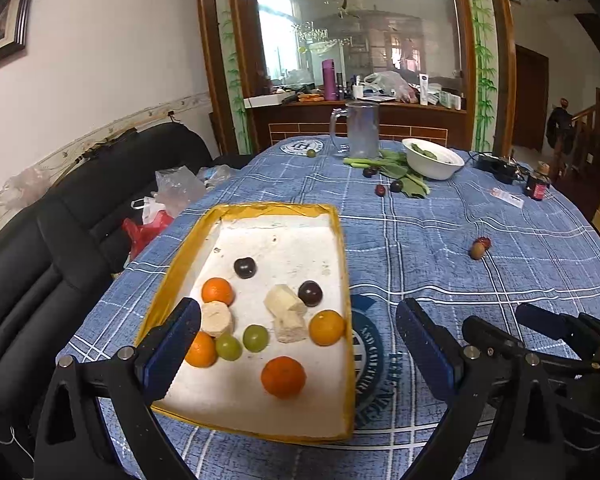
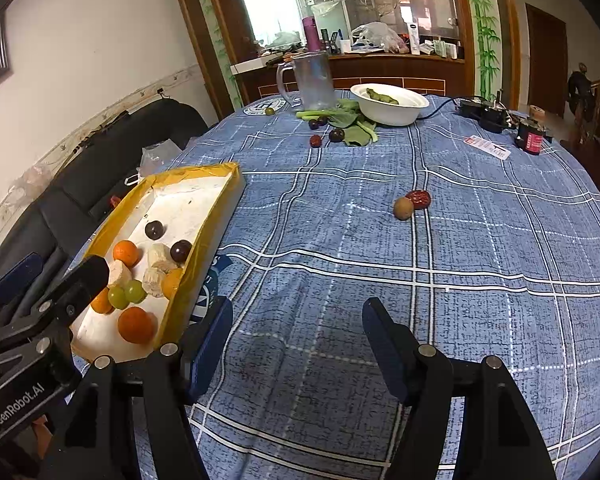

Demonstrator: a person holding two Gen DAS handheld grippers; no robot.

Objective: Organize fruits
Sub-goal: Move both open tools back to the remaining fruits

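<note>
A yellow-rimmed white tray point(image 1: 342, 248) point(image 2: 220, 216) sits on the blue checked tablecloth. It holds several oranges point(image 1: 283, 377) point(image 2: 137, 325), two green grapes point(image 1: 255, 337), two dark plums point(image 1: 245, 267) and banana pieces point(image 1: 284, 301). My left gripper point(image 1: 298, 344) hangs open over the tray's near end with nothing between its fingers. My right gripper point(image 2: 296, 340) is open over bare cloth to the right of the tray, empty. A brown-green fruit point(image 2: 403, 208) and a red date point(image 2: 419, 199) point(image 1: 485, 241) lie loose mid-table. More dark fruits point(image 2: 336, 135) point(image 1: 396, 186) lie by the greens.
At the far end stand a glass mug point(image 1: 360, 128), a white bowl point(image 1: 433, 159) with greens, leafy vegetables point(image 2: 352, 128) and a small green fruit point(image 1: 311, 153). A dark bottle point(image 1: 537, 186), cables and a card are far right. A black sofa point(image 1: 80, 216) with plastic bags flanks the left.
</note>
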